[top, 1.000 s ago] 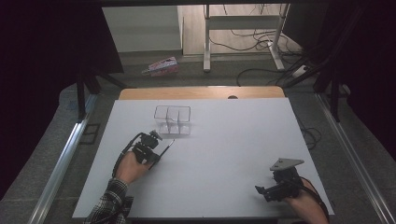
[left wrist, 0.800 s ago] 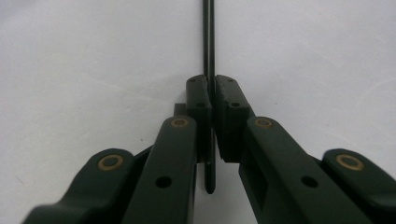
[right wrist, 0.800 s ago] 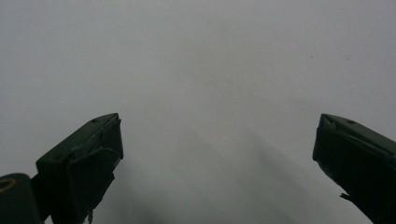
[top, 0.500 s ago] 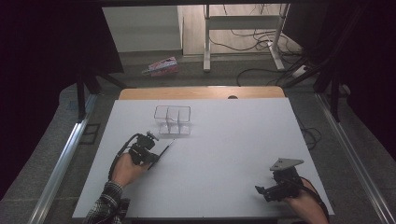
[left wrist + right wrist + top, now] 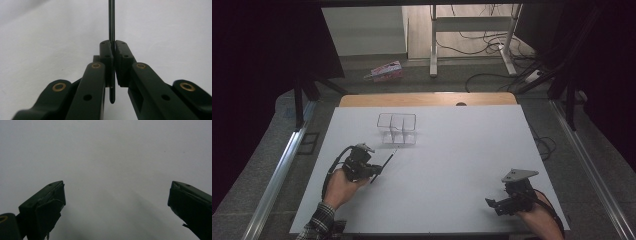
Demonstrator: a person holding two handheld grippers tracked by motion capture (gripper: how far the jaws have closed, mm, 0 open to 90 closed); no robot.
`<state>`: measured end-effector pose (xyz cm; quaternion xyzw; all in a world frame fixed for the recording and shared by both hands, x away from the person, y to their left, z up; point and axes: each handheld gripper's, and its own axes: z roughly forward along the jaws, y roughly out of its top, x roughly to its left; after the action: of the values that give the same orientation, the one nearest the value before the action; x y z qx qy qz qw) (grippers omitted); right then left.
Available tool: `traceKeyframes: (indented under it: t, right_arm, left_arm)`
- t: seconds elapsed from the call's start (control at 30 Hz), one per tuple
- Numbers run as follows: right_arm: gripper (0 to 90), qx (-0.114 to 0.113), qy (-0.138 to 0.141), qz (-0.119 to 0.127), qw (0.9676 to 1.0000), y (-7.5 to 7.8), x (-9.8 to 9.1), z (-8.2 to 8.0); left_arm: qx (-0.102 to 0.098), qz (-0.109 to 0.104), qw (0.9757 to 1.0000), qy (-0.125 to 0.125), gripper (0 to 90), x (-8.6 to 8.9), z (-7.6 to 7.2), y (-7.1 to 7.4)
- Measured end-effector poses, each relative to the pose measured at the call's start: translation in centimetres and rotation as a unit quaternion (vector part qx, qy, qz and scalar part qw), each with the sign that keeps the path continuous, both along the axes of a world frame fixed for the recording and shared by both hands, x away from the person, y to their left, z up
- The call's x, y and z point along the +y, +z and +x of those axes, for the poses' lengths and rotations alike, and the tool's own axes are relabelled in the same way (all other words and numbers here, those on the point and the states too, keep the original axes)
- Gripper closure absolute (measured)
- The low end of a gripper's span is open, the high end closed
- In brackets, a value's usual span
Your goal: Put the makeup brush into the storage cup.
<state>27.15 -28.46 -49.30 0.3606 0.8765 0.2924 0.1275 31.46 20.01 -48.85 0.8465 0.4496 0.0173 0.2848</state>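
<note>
— Where does the high view sit?

— Up above the near side, looking forward and down on the whole white table (image 5: 452, 150).

— And the gripper views?

— Each rides on a gripper, very close to that same table top – the part all three share.

Viewed from above, a white rectangular table (image 5: 452, 150) occupied the centre, with a strip of light wood (image 5: 427, 99) along its far edge. A clear, wire-edged compartmented container (image 5: 397, 128) stood left of centre toward the far side. At near left, the person's left hand (image 5: 341, 184) held the left gripper (image 5: 374, 171), closed on a thin dark rod (image 5: 385, 163) that slanted toward the container, its far tip close beside the container's near edge. At near right, the right gripper (image 5: 492, 205) rested over the table, well apart from the container. A pink packet (image 5: 386, 71) lay on the floor beyond.
</note>
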Motion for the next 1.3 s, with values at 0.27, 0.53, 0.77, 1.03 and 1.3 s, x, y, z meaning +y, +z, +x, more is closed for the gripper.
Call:
traceKeyframes:
  t: [0.27,0.53,0.77,1.03,1.3]
  right_arm:
    - [0.1,-0.004,-0.005,0.01,0.9999,0.1,-0.1,0.0]
    - [0.0,-0.008,-0.002,0.015,0.9998,0.3,-0.1,0.0]
    - [0.0,-0.015,0.001,0.024,0.9996,0.5,-0.1,-0.1]
    - [0.0,-0.03,0.003,0.057,0.9979,0.9,-0.1,-0.2]
    - [0.0,-0.026,0.015,0.106,0.9939,1.5,0.4,-0.4]
  left_arm:
    - [-0.036,-0.037,0.9986,-0.013,86.2,0.1,-1.5,0.3]
    - [-0.063,-0.079,0.9948,-0.014,86.1,0.7,-2.7,0.7]
    - [-0.084,-0.139,0.9867,-0.007,86.1,1.2,-4.0,0.9]
    - [-0.112,-0.199,0.9735,-0.013,86.1,1.7,-5.5,1.2]
    - [-0.136,-0.222,0.9651,-0.031,86.1,0.9,-7.0,1.5]
